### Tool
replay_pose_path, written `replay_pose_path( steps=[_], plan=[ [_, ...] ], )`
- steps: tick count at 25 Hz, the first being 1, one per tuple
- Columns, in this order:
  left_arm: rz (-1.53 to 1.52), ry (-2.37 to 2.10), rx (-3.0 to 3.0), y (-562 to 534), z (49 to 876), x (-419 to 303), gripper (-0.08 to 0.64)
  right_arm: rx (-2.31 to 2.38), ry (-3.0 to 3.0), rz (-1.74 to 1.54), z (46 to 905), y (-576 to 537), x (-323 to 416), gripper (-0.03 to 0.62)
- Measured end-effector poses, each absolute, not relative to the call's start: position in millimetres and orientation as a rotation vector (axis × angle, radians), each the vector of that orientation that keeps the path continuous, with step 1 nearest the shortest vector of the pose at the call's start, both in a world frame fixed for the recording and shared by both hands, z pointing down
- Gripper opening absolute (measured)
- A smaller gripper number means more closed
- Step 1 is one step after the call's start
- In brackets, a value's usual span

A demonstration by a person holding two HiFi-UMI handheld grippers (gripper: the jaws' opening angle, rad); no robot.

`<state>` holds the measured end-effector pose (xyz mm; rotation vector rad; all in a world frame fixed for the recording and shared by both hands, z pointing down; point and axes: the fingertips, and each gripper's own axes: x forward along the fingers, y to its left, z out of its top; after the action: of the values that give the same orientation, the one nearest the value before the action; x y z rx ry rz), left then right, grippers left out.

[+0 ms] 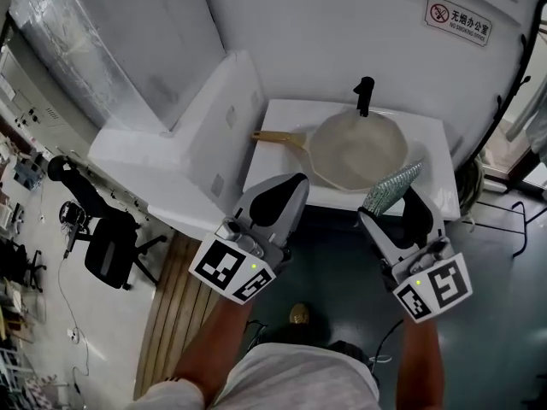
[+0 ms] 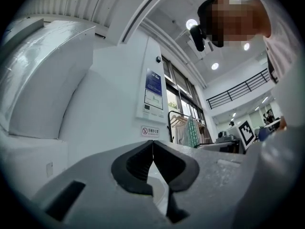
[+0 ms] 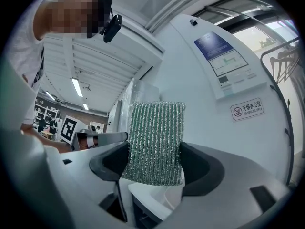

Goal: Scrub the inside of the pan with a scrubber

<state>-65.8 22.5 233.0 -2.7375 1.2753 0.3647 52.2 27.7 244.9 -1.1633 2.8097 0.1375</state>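
A cream pan (image 1: 359,152) with a wooden handle (image 1: 278,137) lies on a small white table (image 1: 432,135) ahead of me; its handle points left. My right gripper (image 1: 395,207) is held short of the table's near edge, shut on a green and silver mesh scrubber (image 1: 391,186) that sticks up past its tips. In the right gripper view the scrubber (image 3: 156,137) stands upright, pinched between the two dark pads of the right gripper (image 3: 155,161). My left gripper (image 1: 286,186) hovers near the table's front left corner. In its own view the left gripper (image 2: 153,149) is shut, nothing between its jaws.
A black upright fixture (image 1: 365,95) stands at the table's back edge behind the pan. A large white slab (image 1: 214,135) leans at the table's left. A black office chair (image 1: 102,246) stands far left, by a wooden slatted strip (image 1: 175,306) on the floor. A wall rises behind the table.
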Motion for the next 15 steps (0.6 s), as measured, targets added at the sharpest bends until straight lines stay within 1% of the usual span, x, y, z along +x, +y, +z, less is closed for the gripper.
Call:
replay_pose_path(
  steps=[8,15],
  plan=[
    [0.373,1.216,-2.773,-26,238,-88,0.017,-1.227,2.810,0.142,248,-17,30,0.339],
    [0.376,1.198,-2.795,-55,242,-94,0.017,-1.271,2.830,0.146,251,-41,28,0.339]
  ],
)
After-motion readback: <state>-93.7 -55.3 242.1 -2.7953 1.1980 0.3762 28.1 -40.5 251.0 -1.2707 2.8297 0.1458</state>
